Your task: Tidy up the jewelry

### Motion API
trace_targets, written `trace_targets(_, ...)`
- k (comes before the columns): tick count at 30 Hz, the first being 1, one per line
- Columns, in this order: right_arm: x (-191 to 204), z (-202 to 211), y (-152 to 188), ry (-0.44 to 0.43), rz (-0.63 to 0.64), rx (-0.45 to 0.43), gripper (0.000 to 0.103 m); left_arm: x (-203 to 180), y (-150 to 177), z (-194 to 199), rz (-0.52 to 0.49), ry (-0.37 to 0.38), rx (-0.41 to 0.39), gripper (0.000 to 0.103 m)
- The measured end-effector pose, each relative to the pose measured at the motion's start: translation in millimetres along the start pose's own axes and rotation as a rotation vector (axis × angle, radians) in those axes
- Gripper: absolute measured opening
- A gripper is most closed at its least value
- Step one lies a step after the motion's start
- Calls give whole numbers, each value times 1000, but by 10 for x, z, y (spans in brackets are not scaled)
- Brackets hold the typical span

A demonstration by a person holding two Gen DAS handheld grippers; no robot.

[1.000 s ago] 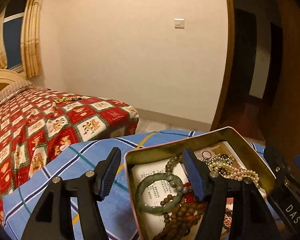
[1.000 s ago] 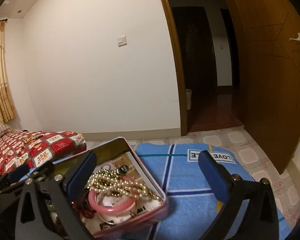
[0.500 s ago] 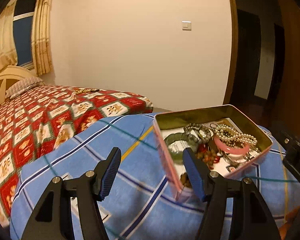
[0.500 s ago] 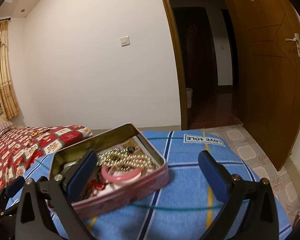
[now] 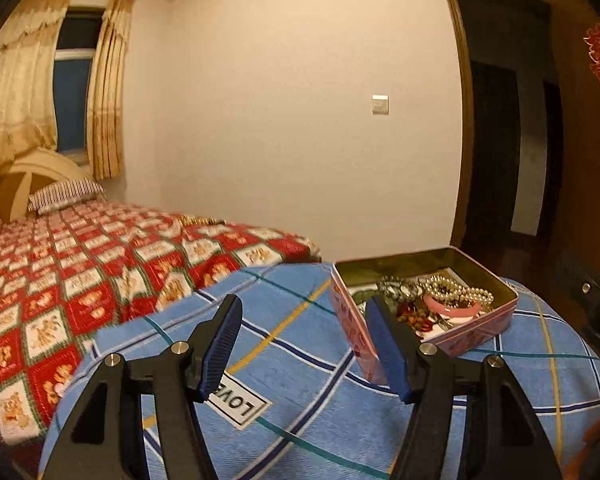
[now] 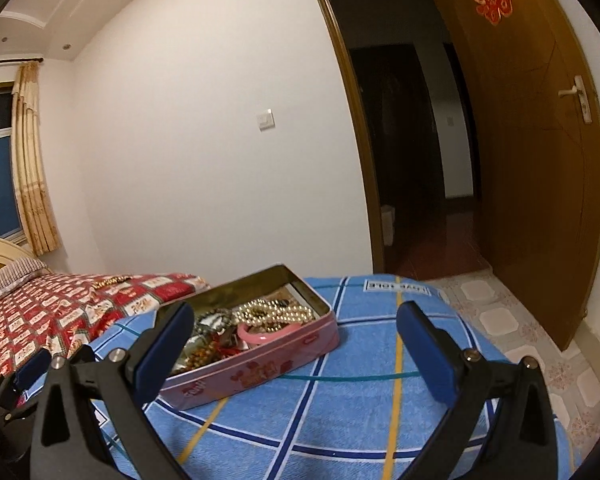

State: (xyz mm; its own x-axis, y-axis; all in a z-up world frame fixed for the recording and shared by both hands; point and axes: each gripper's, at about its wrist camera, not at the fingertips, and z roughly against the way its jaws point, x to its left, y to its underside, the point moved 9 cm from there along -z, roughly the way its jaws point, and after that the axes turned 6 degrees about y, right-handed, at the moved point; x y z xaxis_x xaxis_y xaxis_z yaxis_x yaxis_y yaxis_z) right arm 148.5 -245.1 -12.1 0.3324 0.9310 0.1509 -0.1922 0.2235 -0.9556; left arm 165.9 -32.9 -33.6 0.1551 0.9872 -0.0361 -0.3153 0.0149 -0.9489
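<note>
Jewelry tin (image 5: 476,330) ahead-right of left claw (image 5: 306,346), ahead-left of right claw (image 6: 296,350); both wide, empty.

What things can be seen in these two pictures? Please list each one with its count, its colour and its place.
Tin box: one, pink outside, open, on the blue blanket.
Pearl strand: one, cream, in the tin.
Bangle: one, pink, in the tin beneath the pearls.
Brown beads: one bunch, tangled in the tin, with red bits.
Blue blanket: one, checked, under the tin.
Red bedspread: one, patterned, on the bed to the left.
Striped pillow: one, at the headboard.
Curtains: yellow, at the window.
Light switch: one, white, on the wall.
Door: one, brown, open, with a red ornament.
Left gripper: one, black with blue pads, open.
Right gripper: one, same colours, open.
</note>
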Motion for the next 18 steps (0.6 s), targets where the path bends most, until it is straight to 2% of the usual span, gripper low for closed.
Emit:
trace_targets(10,87,79,-44,13,52,-81,103,-37,-12,20,-26,14,-26,64)
trace_targets(18,62,95,-50,17,52,-91,103,-44,-16,33,-23,20,-33,64)
